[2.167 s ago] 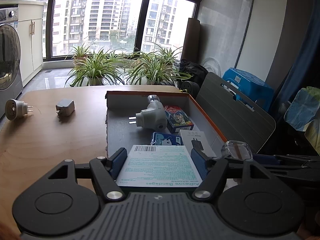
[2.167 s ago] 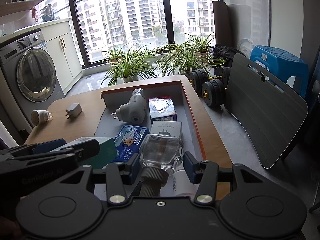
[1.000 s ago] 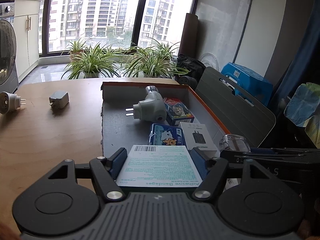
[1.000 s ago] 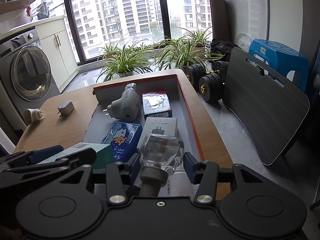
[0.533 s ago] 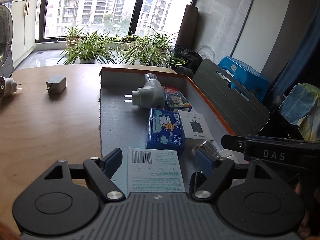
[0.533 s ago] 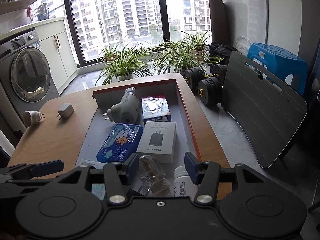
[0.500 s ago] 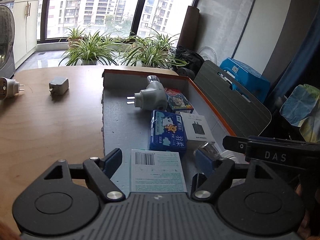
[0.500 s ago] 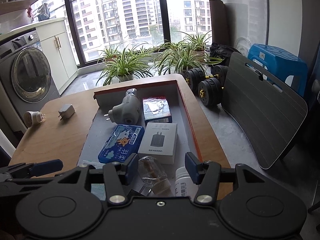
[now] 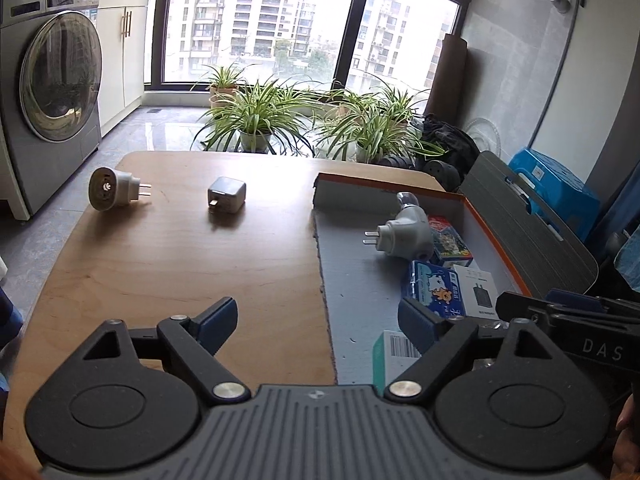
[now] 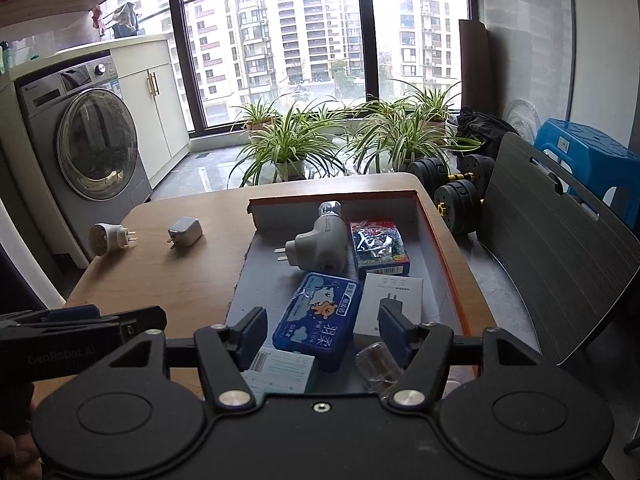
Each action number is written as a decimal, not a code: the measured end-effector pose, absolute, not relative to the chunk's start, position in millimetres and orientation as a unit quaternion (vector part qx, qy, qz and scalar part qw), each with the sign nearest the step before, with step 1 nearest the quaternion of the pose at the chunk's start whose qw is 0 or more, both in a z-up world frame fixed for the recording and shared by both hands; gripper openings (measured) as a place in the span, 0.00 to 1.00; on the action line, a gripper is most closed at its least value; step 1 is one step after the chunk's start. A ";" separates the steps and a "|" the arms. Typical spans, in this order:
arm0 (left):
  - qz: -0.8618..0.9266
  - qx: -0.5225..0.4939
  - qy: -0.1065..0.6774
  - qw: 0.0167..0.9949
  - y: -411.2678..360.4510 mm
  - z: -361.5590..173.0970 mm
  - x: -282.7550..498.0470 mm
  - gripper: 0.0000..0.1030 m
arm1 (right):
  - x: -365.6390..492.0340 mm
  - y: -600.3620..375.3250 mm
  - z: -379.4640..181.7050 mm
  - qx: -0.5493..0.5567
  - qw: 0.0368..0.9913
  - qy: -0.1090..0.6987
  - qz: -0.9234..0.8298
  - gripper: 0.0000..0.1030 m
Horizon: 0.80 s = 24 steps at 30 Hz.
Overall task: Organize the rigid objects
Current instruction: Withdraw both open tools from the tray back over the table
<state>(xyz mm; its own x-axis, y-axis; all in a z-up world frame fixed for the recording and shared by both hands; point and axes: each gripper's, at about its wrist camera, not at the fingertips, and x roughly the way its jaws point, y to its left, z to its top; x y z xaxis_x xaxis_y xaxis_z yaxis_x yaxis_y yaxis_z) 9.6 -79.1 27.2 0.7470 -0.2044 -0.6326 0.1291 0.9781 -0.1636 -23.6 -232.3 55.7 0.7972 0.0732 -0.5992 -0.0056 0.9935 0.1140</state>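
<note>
Both grippers (image 9: 318, 320) (image 10: 323, 330) released; "DAS", "GenRobot.AI" on them.

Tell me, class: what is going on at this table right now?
A person with a gripper in each hand is sorting small items into a shallow orange-edged box. Both the left gripper and right gripper are open and hold nothing. The bandage box and glass bottle lie in the box's near end. A round plug adapter and square charger sit on the table outside it.
</note>
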 end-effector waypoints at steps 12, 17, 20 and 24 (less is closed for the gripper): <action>-0.053 -0.070 0.336 0.938 -38.9 35.2 15.1 0.89 | -6.0 -184.3 65.0 0.027 0.946 0.317 0.060 0.75; -0.044 -0.076 0.336 0.938 -27.1 33.6 17.6 0.89 | 0.1 -170.2 65.2 0.021 0.945 0.319 0.071 0.75; -0.038 -0.078 0.336 0.938 -22.0 32.5 20.6 0.89 | 3.0 -163.4 64.8 0.018 0.944 0.320 0.077 0.75; -0.031 -0.082 0.337 0.937 -13.5 30.9 23.3 0.89 | 6.5 -156.6 64.1 0.014 0.943 0.321 0.081 0.75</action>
